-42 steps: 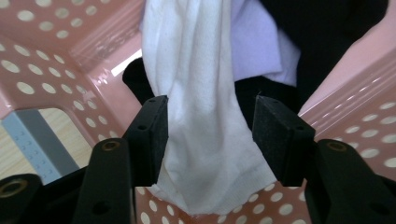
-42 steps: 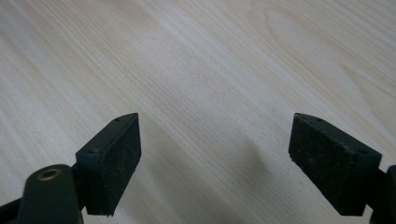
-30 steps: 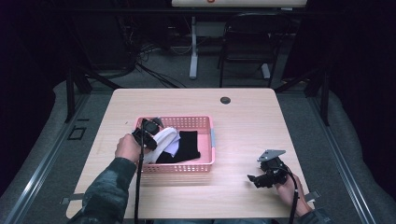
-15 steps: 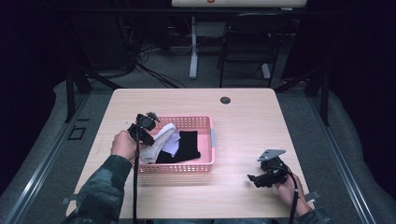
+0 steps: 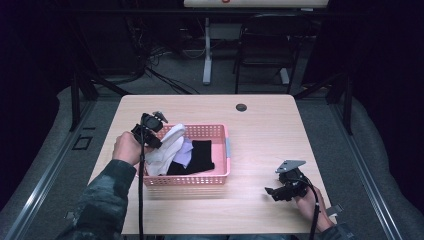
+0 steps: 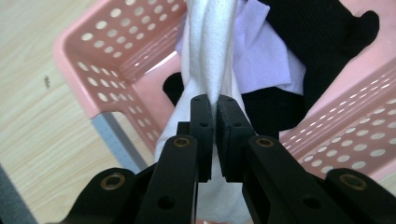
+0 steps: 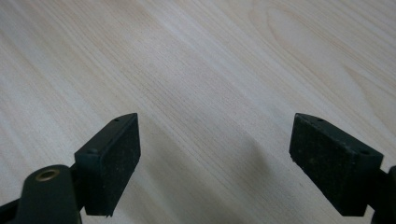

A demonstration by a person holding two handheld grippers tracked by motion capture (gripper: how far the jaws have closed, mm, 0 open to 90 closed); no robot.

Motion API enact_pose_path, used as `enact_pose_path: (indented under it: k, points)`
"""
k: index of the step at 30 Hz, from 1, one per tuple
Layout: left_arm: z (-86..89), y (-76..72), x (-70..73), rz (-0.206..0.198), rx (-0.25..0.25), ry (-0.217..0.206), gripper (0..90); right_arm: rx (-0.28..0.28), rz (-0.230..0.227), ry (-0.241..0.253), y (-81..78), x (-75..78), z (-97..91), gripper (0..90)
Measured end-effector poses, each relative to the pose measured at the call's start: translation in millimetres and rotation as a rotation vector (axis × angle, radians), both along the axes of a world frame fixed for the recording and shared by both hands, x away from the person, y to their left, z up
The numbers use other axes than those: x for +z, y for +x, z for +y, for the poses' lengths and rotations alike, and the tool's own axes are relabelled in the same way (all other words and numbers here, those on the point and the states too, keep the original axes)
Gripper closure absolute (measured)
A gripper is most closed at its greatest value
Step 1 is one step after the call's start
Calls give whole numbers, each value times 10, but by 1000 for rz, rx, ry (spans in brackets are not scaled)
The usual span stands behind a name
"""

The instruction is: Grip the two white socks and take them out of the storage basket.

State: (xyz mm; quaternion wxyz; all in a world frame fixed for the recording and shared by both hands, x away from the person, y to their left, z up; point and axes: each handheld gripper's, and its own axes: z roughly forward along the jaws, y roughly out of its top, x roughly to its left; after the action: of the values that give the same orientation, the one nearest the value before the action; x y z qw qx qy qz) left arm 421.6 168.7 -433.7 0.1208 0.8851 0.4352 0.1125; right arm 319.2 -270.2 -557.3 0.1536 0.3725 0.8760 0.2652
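Observation:
A pink perforated basket (image 5: 210, 176) sits on the wooden table left of centre. It holds a white cloth (image 5: 167, 145), a pale lilac cloth (image 5: 185, 152) and a black cloth (image 5: 200, 156). My left gripper (image 5: 159, 142) is at the basket's left end, raised above the rim, shut on the white cloth. In the left gripper view the white cloth (image 6: 212, 56) runs up from between my pinched jaws, stretched over the pink basket (image 6: 107, 60), with the black cloth (image 6: 317, 42) behind. My right gripper (image 5: 272, 192) rests low over bare table at the front right, open with nothing between its pads (image 7: 114, 163).
A small dark round grommet (image 5: 241, 107) sits in the table near its far edge. Bare wood lies between the basket and my right gripper (image 7: 215, 158). Beyond the table stand a chair (image 5: 265, 55) and a desk leg on a dark floor.
My left gripper has risen and drifted left with the white cloth, drawing it up out of the basket. The right gripper has stayed put.

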Motion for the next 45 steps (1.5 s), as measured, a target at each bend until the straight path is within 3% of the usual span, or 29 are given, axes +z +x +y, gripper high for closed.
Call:
enact_pose_path:
  k: [10,26,36,45]
  points:
    - [123,-27,156,-23,21,5,860,0,4,25,2,-13,15,158]
    - [449,-118,352,-47,78,18,860,6,9,9,-3,2,14,158]
    - [803,-217,401,-54,147,30,860,9,7,16,-1,1,21,157]
    - [1080,-252,328,-47,220,23,860,11,7,18,-3,4,31,157]
